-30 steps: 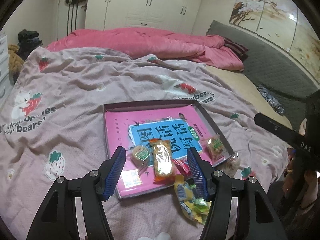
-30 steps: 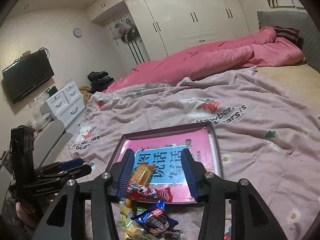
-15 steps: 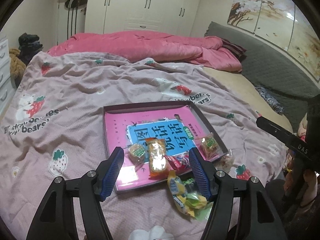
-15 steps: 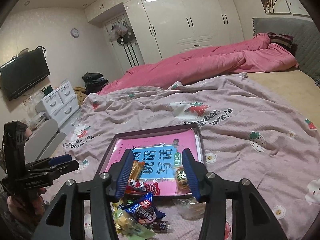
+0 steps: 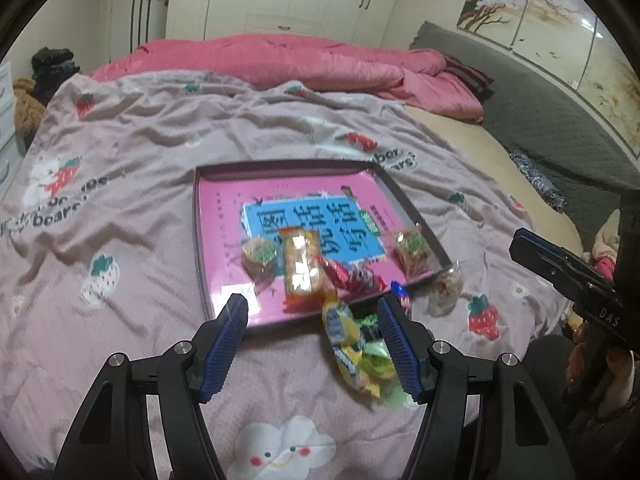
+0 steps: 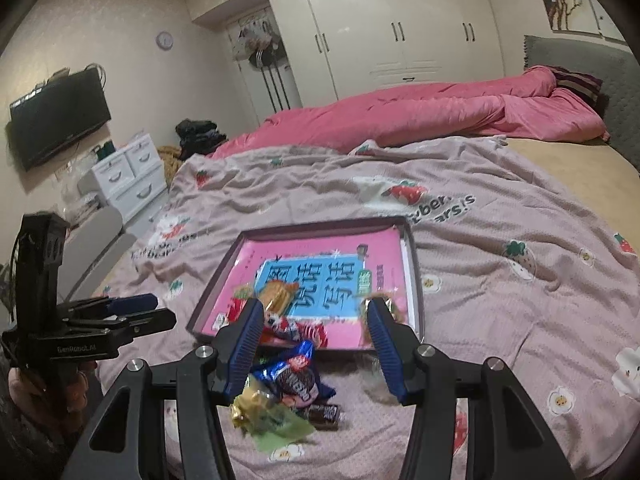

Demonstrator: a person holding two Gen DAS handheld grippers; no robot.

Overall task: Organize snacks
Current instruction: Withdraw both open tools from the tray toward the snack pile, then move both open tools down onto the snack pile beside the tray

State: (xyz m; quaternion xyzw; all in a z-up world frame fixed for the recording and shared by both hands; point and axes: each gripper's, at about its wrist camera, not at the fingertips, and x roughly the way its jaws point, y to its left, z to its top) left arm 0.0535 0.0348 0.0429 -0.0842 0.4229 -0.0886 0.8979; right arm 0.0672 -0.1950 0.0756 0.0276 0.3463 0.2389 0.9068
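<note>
A shallow dark-rimmed box (image 5: 280,166) with a pink and blue book inside lies on the bed; it also shows in the right wrist view (image 6: 320,226). In it lie an orange cracker pack (image 5: 301,266), a green round snack (image 5: 260,254), a red candy (image 5: 348,276) and a green-topped snack (image 5: 412,246). A loose pile of wrapped snacks (image 5: 352,348) lies on the blanket at the box's near edge, with a blue pack (image 6: 294,376) on top. My left gripper (image 5: 312,340) is open and empty above the blanket. My right gripper (image 6: 316,346) is open and empty above the pile.
A clear-wrapped snack (image 5: 444,292) lies beside the box's right corner. A pink duvet (image 5: 280,60) is bunched at the far side of the bed. White drawers (image 6: 128,178) and a wall TV (image 6: 56,118) stand to the left.
Both grippers have pulled back toward me and away from the box, so the box and snack pile look smaller and farther. Both stay open and empty.
</note>
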